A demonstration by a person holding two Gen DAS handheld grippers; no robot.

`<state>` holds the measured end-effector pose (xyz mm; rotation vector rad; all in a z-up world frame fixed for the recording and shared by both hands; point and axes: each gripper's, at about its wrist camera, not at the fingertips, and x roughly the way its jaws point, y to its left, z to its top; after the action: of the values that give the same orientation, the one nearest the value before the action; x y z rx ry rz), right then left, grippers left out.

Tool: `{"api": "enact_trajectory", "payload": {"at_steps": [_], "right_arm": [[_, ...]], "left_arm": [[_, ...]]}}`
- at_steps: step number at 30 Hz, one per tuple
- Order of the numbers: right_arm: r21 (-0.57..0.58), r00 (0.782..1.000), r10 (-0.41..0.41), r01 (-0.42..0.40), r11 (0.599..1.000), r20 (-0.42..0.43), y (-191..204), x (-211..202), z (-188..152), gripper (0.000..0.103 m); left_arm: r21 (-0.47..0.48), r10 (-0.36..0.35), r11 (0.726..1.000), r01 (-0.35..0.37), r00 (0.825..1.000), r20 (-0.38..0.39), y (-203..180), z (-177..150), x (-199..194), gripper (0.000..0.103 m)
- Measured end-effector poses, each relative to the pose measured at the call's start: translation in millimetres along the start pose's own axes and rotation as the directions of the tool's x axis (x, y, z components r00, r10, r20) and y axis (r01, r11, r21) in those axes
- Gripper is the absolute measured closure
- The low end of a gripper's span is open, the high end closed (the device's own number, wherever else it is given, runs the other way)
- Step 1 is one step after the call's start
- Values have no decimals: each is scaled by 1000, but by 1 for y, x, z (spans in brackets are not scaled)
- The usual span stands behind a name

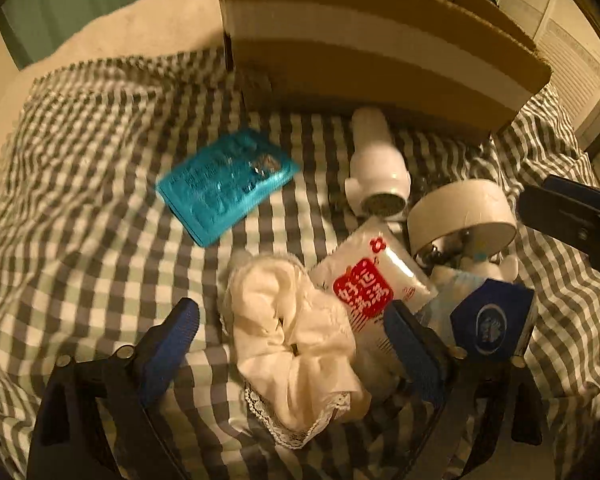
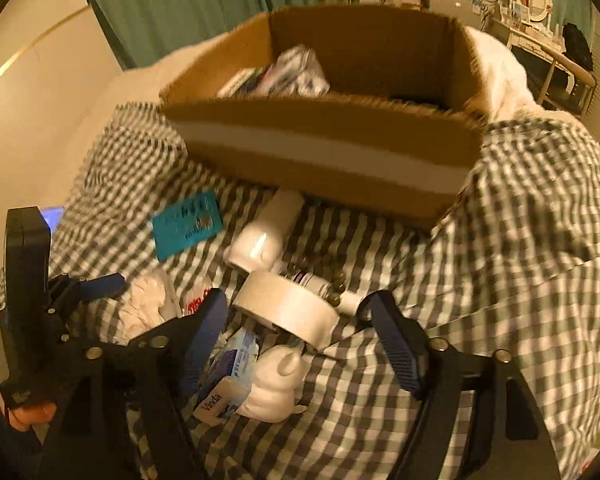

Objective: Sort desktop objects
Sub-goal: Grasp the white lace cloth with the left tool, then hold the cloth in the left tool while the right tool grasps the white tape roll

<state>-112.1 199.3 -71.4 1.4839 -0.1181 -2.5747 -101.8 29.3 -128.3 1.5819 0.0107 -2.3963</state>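
My left gripper point(image 1: 296, 336) is open, its fingers on either side of a white lace scrunchie point(image 1: 296, 336) lying on the checked cloth. Beside it lie a white packet with a red label point(image 1: 370, 280), a blue tissue pack point(image 1: 492, 320), a roll of white tape point(image 1: 460, 212), a white bottle point(image 1: 376, 164) and a teal packet point(image 1: 228, 184). My right gripper point(image 2: 300, 336) is open above the tape roll point(image 2: 288, 308), with a white rabbit figure point(image 2: 278, 384) and a Vinda tissue pack point(image 2: 224, 396) just below it. The cardboard box point(image 2: 324, 152) stands behind.
The box holds a few packets point(image 2: 288, 72). The checked cloth point(image 1: 100, 240) is wrinkled and bunches high at the right point(image 2: 540, 220). The left gripper shows at the left of the right wrist view point(image 2: 60, 300). Green curtains and a dresser stand behind.
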Motion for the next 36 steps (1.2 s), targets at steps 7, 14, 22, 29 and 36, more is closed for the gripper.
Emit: {"api": "enact_trajectory", "payload": {"at_steps": [7,14,22,29,36], "right_arm": [[39,997,-16,19,999,-73,3,32,3,27],[64,993,23,-16,998,-112,5,48,1,24],[68,995,58,-52,996,-80,5,41,-2,33],[46,997,66,-65,997,-29,5,17,3,78],[10,998,53,-52,999,-24,5,6,7,86]], "left_arm": [[23,10,1000,-9,999,-36,-3,-5,9,40],[30,-12,999,13,1000,-28,-5,-8,6,67],[-7,-37,999,37,999,17,-1,-5,-7,82],[-28,-38,999,41,995,91,0,5,-28,85],[-4,-43,999,44,991,125,-7,19,-37,85]]}}
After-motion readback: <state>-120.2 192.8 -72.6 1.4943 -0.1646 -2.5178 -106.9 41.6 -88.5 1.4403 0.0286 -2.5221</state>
